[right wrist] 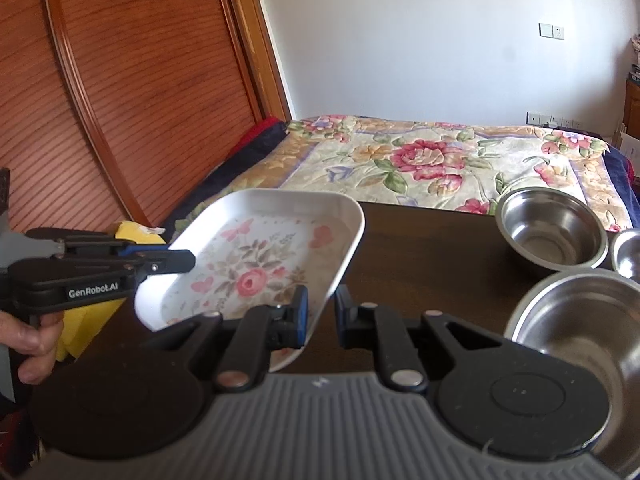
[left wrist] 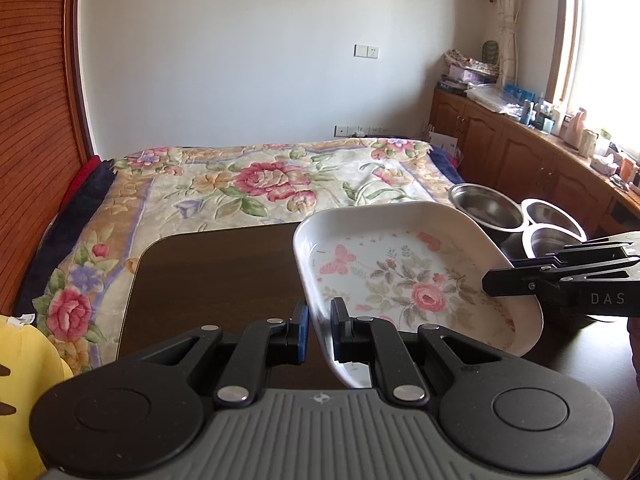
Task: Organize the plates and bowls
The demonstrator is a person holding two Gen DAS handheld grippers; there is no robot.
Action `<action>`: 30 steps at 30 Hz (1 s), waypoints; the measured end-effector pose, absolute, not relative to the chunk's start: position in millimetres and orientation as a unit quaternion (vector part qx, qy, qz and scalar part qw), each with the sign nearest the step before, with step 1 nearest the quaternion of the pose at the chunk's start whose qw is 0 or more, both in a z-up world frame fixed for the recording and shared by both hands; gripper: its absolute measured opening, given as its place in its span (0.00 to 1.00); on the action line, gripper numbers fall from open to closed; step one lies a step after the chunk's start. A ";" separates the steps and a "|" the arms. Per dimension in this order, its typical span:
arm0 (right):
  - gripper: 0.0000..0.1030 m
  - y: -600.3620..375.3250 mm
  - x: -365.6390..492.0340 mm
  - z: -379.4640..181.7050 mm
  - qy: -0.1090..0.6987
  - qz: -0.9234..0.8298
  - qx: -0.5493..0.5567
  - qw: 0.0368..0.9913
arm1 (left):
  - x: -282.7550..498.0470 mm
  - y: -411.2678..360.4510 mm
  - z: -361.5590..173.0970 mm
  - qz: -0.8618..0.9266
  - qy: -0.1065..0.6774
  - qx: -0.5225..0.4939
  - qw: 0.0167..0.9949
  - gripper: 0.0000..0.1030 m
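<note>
A white rectangular plate (left wrist: 400,276) with a rose and butterfly print hangs tilted above the dark table (left wrist: 220,272). My left gripper (left wrist: 320,320) is shut on its near left rim. My right gripper (left wrist: 486,282) clamps the opposite rim. In the right wrist view the plate (right wrist: 264,256) runs between the right gripper (right wrist: 322,312) fingers, and the left gripper (right wrist: 192,260) bites its far edge. Three steel bowls stand on the table's right side: one at the back (right wrist: 550,232), a small one (right wrist: 628,254), and a large near one (right wrist: 580,320).
A bed with a floral blanket (left wrist: 260,180) lies beyond the table. A yellow soft object (left wrist: 24,360) sits at the table's left. A wooden cabinet (left wrist: 520,140) with clutter on top lines the right wall. A person's hand (right wrist: 32,344) grips the left tool.
</note>
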State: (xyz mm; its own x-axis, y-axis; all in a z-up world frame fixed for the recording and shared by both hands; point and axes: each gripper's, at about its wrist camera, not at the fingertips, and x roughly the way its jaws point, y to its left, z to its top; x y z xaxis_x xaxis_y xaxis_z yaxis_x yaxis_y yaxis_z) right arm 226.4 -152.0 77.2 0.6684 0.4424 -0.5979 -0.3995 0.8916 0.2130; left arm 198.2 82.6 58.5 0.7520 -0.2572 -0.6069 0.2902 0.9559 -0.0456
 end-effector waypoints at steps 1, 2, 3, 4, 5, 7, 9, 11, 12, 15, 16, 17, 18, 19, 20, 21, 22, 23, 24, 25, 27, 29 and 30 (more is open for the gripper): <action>0.16 -154.1 223.5 77.7 0.334 0.231 0.033 0.913 | 193.1 81.1 59.7 -0.148 0.318 0.027 0.936 0.12; 0.16 -156.4 219.6 78.0 0.332 0.232 0.035 0.914 | 187.9 79.7 60.6 -0.150 0.316 0.028 0.936 0.12; 0.16 -158.4 215.9 78.1 0.331 0.232 0.036 0.914 | 182.4 78.3 61.1 -0.152 0.314 0.028 0.937 0.12; 0.16 -160.6 212.1 77.9 0.330 0.233 0.037 0.914 | 177.0 76.7 61.2 -0.154 0.313 0.028 0.937 0.12; 0.16 -162.0 207.9 77.4 0.329 0.233 0.036 0.915 | 171.5 74.4 61.2 -0.156 0.312 0.028 0.937 0.12; 0.16 -165.8 200.2 75.8 0.327 0.233 0.035 0.915 | 163.1 71.6 59.6 -0.158 0.314 0.028 0.936 0.12; 0.16 -167.3 193.1 75.4 0.326 0.231 0.034 0.916 | 155.7 69.3 57.2 -0.161 0.315 0.027 0.935 0.12; 0.16 -169.2 187.0 74.2 0.326 0.230 0.031 0.916 | 146.9 66.5 55.6 -0.164 0.316 0.028 0.934 0.12; 0.16 -170.2 184.2 73.8 0.326 0.229 0.030 0.917 | 142.9 65.2 55.0 -0.165 0.316 0.028 0.934 0.12; 0.16 -173.0 175.5 74.0 0.324 0.228 0.033 0.918 | 133.6 62.0 54.1 -0.168 0.315 0.030 0.933 0.12; 0.16 -174.1 173.0 73.9 0.323 0.228 0.033 0.918 | 130.8 60.8 54.0 -0.169 0.315 0.030 0.933 0.12; 0.16 -175.2 170.4 73.5 0.323 0.227 0.034 0.918 | 127.6 59.5 54.0 -0.169 0.315 0.030 0.933 0.12; 0.16 -176.0 168.3 73.4 0.322 0.227 0.035 0.918 | 125.3 59.1 54.1 -0.170 0.315 0.031 0.933 0.12; 0.16 -176.6 166.3 73.4 0.321 0.227 0.035 0.919 | 122.6 58.4 54.0 -0.171 0.315 0.031 0.933 0.12; 0.16 -177.1 164.3 73.1 0.321 0.227 0.036 0.919 | 119.8 57.9 53.8 -0.171 0.314 0.031 0.933 0.12; 0.16 -177.6 161.6 72.7 0.320 0.228 0.037 0.919 | 116.3 57.3 53.8 -0.172 0.313 0.031 0.934 0.12; 0.16 -178.0 159.5 72.1 0.320 0.228 0.038 0.919 | 113.6 57.3 53.5 -0.172 0.313 0.031 0.934 0.12; 0.16 -178.2 157.4 71.8 0.320 0.228 0.038 0.919 | 110.9 57.3 52.9 -0.172 0.313 0.030 0.934 0.12; 0.16 -179.1 155.3 71.4 0.319 0.228 0.037 0.919 | 108.6 57.2 52.2 -0.172 0.314 0.029 0.933 0.12; 0.16 -179.3 153.8 71.0 0.319 0.228 0.037 0.919 | 106.5 57.2 51.5 -0.172 0.314 0.029 0.933 0.12; 0.16 -179.5 148.2 68.8 0.319 0.229 0.037 0.919 | 101.7 57.1 49.9 -0.171 0.315 0.028 0.933 0.12; 0.16 -179.3 144.6 66.7 0.320 0.230 0.038 0.918 | 96.8 57.4 48.3 -0.170 0.315 0.027 0.933 0.12; 0.16 -179.0 142.0 65.4 0.320 0.230 0.039 0.918 | 94.6 57.8 47.4 -0.170 0.316 0.026 0.933 0.12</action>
